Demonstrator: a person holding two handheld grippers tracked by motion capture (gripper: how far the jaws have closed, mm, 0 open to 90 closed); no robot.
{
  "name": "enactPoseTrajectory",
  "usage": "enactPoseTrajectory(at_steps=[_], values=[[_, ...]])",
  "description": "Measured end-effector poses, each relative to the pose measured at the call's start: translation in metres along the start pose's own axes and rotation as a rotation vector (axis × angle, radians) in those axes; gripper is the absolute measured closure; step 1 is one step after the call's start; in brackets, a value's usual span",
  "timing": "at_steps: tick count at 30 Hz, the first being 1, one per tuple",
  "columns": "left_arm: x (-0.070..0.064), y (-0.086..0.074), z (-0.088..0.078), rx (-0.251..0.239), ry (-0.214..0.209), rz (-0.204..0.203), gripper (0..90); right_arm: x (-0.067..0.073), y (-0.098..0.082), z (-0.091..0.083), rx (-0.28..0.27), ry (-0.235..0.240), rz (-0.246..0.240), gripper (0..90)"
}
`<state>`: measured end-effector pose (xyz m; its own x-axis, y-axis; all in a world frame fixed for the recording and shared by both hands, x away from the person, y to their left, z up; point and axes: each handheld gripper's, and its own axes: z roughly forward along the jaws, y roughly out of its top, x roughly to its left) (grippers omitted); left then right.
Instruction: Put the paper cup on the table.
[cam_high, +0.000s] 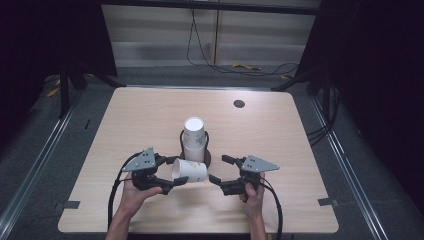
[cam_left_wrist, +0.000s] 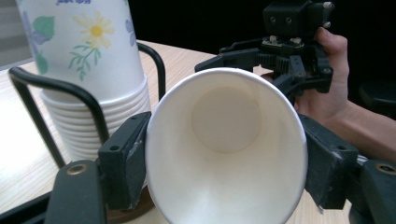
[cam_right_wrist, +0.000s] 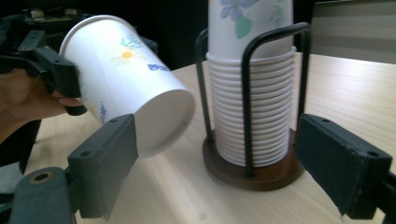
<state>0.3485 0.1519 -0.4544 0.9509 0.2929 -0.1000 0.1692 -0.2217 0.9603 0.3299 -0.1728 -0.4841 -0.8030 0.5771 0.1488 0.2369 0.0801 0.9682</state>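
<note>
A white paper cup (cam_high: 190, 171) with a flower print lies on its side in the air, its mouth toward my left gripper (cam_high: 176, 171), which is shut on it near the rim. In the left gripper view the cup's empty inside (cam_left_wrist: 226, 140) sits between the two pads. Just behind it a stack of the same cups (cam_high: 194, 136) stands in a black wire holder (cam_right_wrist: 247, 116) on a round wooden base (cam_right_wrist: 261, 179). My right gripper (cam_high: 218, 169) stands open to the right of the cup's bottom, its jaws wide with the cup's bottom end just inside its left pad and the holder ahead.
The wooden table (cam_high: 280, 130) has a small dark round grommet (cam_high: 239, 103) at its back right. Cables (cam_high: 250, 67) lie on the floor beyond the far edge. Both hands rest near the table's front edge.
</note>
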Motion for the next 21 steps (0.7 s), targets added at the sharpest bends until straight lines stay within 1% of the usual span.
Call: enactPoseTrajectory(at_steps=[1, 4, 6, 8, 9, 10, 11, 12, 13, 14, 15, 16, 18, 19, 21], values=[[0.001, 0.000, -0.001, 0.001, 0.002, 0.003, 26.7, -0.001, -0.001, -0.001, -0.006, -0.014, 0.006, 12.8], [0.002, -0.001, -0.006, 0.006, 0.013, -0.002, 26.7, 0.001, -0.001, -0.003, 0.008, -0.113, -0.004, 12.9], [0.003, -0.002, -0.010, 0.014, 0.025, 0.001, 26.7, 0.000, -0.002, -0.005, 0.018, -0.141, -0.012, 12.9], [0.004, -0.003, -0.015, 0.012, 0.034, -0.001, 26.6, 0.001, -0.001, -0.005, 0.015, -0.165, -0.018, 12.9], [0.004, -0.003, -0.017, 0.010, 0.037, -0.004, 26.6, 0.001, -0.001, -0.006, 0.027, -0.195, -0.032, 12.9], [0.004, -0.003, -0.019, 0.003, 0.042, -0.015, 26.6, 0.002, -0.002, -0.006, 0.029, -0.214, -0.029, 12.9], [0.005, -0.003, -0.022, 0.006, 0.045, -0.010, 26.6, 0.003, -0.002, -0.006, 0.028, -0.241, -0.032, 12.9], [0.005, -0.003, -0.024, 0.006, 0.051, -0.014, 26.6, 0.004, -0.003, -0.007, 0.026, -0.278, -0.033, 13.0], [0.006, -0.003, -0.026, 0.007, 0.055, -0.014, 26.6, 0.006, -0.004, -0.007, 0.017, -0.319, -0.034, 12.9], [0.006, -0.003, -0.028, 0.010, 0.062, -0.011, 26.6, 0.006, -0.006, -0.009, -0.004, -0.366, -0.039, 13.0], [0.007, -0.003, -0.030, 0.014, 0.068, -0.007, 26.6, 0.007, -0.007, -0.010, -0.018, -0.410, -0.028, 13.1], [0.008, -0.004, -0.032, 0.012, 0.075, -0.012, 26.6, 0.007, -0.008, -0.011, -0.022, -0.444, -0.020, 13.1], [0.009, -0.005, -0.035, 0.019, 0.091, -0.014, 26.5, 0.005, -0.009, -0.013, -0.030, -0.475, -0.001, 13.0], [0.010, -0.005, -0.037, 0.020, 0.093, -0.016, 26.5, 0.005, -0.009, -0.013, -0.044, -0.497, -0.003, 13.1], [0.012, -0.006, -0.042, 0.024, 0.111, -0.022, 26.5, 0.006, -0.011, -0.015, -0.077, -0.532, -0.008, 13.2]])
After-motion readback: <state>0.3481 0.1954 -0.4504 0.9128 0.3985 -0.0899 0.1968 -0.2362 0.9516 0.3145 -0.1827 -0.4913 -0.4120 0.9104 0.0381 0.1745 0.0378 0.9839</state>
